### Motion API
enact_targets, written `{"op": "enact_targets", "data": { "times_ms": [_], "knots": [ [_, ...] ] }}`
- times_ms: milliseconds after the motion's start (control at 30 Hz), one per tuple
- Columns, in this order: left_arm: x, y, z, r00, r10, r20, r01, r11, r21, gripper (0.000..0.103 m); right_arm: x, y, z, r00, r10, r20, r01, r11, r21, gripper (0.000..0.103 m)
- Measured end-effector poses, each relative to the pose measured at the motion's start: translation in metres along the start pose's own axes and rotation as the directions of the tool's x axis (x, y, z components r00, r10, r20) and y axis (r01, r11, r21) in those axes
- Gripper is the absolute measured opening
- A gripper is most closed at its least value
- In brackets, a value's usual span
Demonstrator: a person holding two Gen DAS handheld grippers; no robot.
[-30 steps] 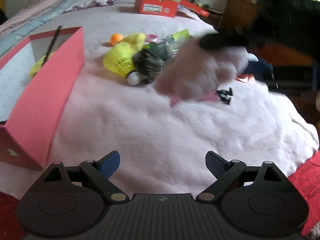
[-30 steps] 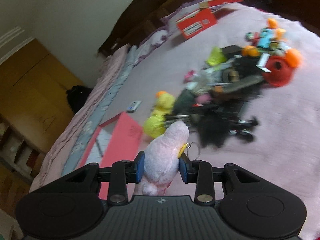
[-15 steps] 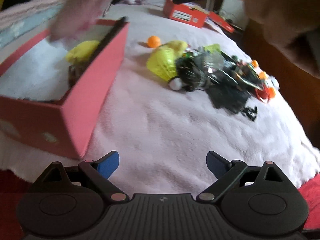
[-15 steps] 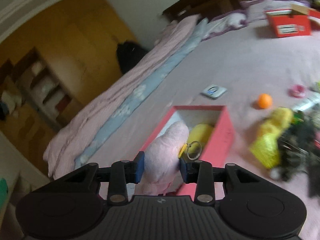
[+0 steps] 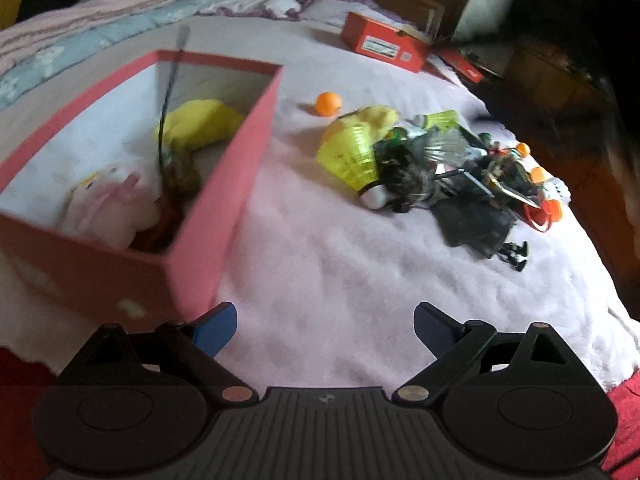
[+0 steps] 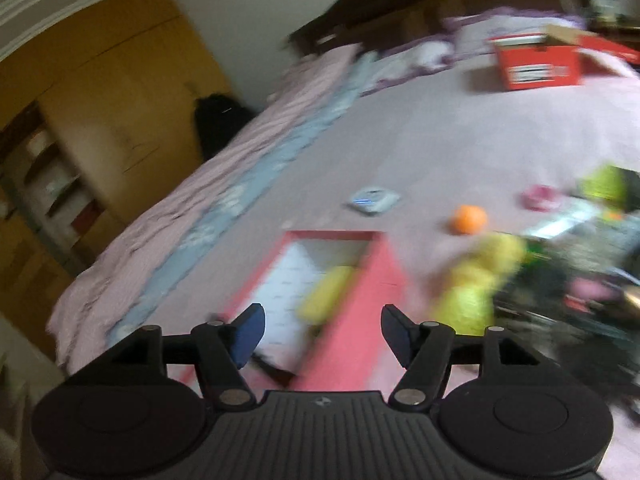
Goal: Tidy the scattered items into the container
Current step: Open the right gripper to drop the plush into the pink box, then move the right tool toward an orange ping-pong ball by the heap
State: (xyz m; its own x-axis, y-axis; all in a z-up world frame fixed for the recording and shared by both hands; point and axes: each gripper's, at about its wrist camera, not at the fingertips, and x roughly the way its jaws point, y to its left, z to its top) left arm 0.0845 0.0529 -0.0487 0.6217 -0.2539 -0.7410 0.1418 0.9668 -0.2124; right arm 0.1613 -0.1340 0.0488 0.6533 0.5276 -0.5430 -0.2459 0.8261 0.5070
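Left gripper: released, jaws spread wide, nothing held; seen at 6 o'clock of the left wrist view, above the pale blanket.
Right gripper: released, jaws parted, nothing held; seen at 6 o'clock of the right wrist view, over the near end of the pink box.
Pink box: open-topped container, placed on the blanket at 9 to 10 o'clock of the left wrist view; also seen at 6 o'clock of the right wrist view, blurred.
Pink plush toy: lodged inside the pink box at its near end, at 9 o'clock.
Yellow plush: lodged inside the pink box toward its far end, at 10 o'clock.
Thin black rod: leaned inside the box, its tip raised past the far rim, at 11 o'clock.
Pile of scattered items: left on the blanket outside the box, at 2 o'clock; dark objects tangled together, not told apart.
Yellow shuttlecock: found at the left edge of the pile, touching it, at 1 o'clock.
Orange ball: set apart from the pile, between box and pile, at 12 o'clock.
Blanket: pale pink, spread over the bed under all items.
Red shoebox: kept at the far end of the bed, at 1 o'clock, well apart from the pile.
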Motion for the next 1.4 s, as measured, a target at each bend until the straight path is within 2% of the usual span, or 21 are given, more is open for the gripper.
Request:
{"op": "enact_targets", "data": {
  "times_ms": [200,300,367,467,533,633,700,800,900,1000,1167,1233,1400],
  "knots": [
    [0.019,-0.035,0.011,1.0,-0.003,-0.02,0.005,0.997,0.081,0.097,-0.062,-0.086,-0.062,0.982,-0.188,-0.008,0.188,0.974,0.128,0.07],
    [0.029,-0.047,0.018,1.0,0.028,-0.013,-0.026,0.989,0.148,0.097,-0.079,-0.112,-0.091,0.964,-0.268,-0.005,0.265,0.953,0.145,0.07],
    [0.036,-0.053,0.027,0.999,0.051,-0.011,-0.048,0.983,0.179,0.097,-0.088,-0.125,-0.098,0.948,-0.317,0.009,0.313,0.941,0.129,0.068],
    [0.041,-0.064,0.04,0.999,0.032,-0.003,-0.031,0.981,0.19,0.097,-0.093,-0.15,-0.094,0.915,-0.399,0.054,0.392,0.914,0.103,0.066],
    [0.046,-0.077,0.045,1.0,0.019,0.003,-0.019,0.979,0.204,0.097,-0.103,-0.176,-0.083,0.889,-0.448,0.096,0.437,0.892,0.118,0.061],
    [0.059,-0.098,0.042,1.0,0.005,-0.018,-0.001,0.979,0.206,0.097,-0.112,-0.233,-0.06,0.844,-0.521,0.127,0.49,0.846,0.21,0.053],
    [0.07,-0.11,0.036,0.999,-0.006,-0.042,0.014,0.982,0.189,0.097,-0.112,-0.273,-0.045,0.83,-0.543,0.124,0.492,0.819,0.295,0.051],
    [0.084,-0.123,0.023,0.996,-0.022,-0.088,0.036,0.987,0.16,0.097,-0.102,-0.314,-0.028,0.831,-0.543,0.125,0.476,0.808,0.348,0.052],
    [0.094,-0.128,0.016,0.992,-0.031,-0.125,0.052,0.985,0.164,0.097,-0.083,-0.337,-0.017,0.822,-0.553,0.134,0.502,0.816,0.288,0.053],
    [0.097,-0.13,0.015,0.992,-0.02,-0.126,0.043,0.983,0.179,0.097,-0.062,-0.352,-0.011,0.814,-0.566,0.131,0.533,0.817,0.219,0.053],
    [0.099,-0.131,0.017,0.992,-0.024,-0.127,0.046,0.985,0.169,0.097,-0.039,-0.369,-0.006,0.841,-0.527,0.123,0.497,0.842,0.209,0.055],
    [0.1,-0.13,0.017,0.991,-0.022,-0.131,0.044,0.985,0.168,0.097,-0.032,-0.37,-0.005,0.846,-0.521,0.114,0.497,0.847,0.191,0.055],
    [0.099,-0.129,0.016,0.99,-0.02,-0.137,0.044,0.984,0.171,0.097,-0.03,-0.364,-0.005,0.85,-0.511,0.124,0.493,0.857,0.152,0.042]
  ]
}}
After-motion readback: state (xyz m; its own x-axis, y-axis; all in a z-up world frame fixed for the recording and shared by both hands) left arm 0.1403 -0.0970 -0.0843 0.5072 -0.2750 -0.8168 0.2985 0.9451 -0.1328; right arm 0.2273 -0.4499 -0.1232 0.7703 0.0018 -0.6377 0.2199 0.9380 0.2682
